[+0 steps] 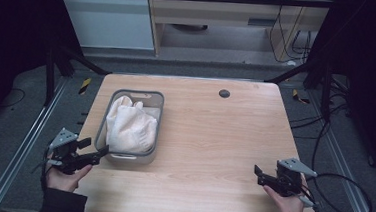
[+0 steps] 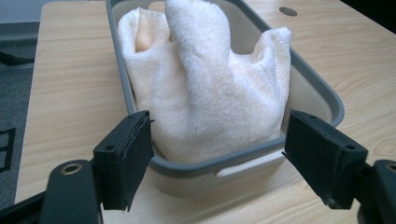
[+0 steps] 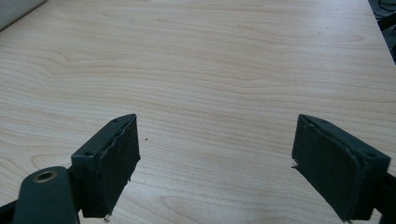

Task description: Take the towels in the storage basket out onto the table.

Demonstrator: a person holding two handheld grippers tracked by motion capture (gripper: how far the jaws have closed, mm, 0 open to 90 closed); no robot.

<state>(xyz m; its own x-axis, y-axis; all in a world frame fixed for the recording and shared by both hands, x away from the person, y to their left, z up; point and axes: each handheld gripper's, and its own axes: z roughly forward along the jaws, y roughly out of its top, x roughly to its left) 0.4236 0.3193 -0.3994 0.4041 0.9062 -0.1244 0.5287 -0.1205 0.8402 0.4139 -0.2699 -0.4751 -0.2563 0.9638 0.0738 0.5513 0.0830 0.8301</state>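
Towel (image 1: 129, 124) sits bunched in bin (image 1: 157, 129) at 10 o'clock, ungrasped; left gripper (image 1: 95, 152) and right gripper (image 1: 260, 173) both spread empty.

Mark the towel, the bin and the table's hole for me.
Cream terry towel (image 2: 205, 88), left gripper view, middle fold.
Grey plastic bin (image 1: 157, 129), high view, right rim.
Dark round table hole (image 1: 224, 93), high view, centre.
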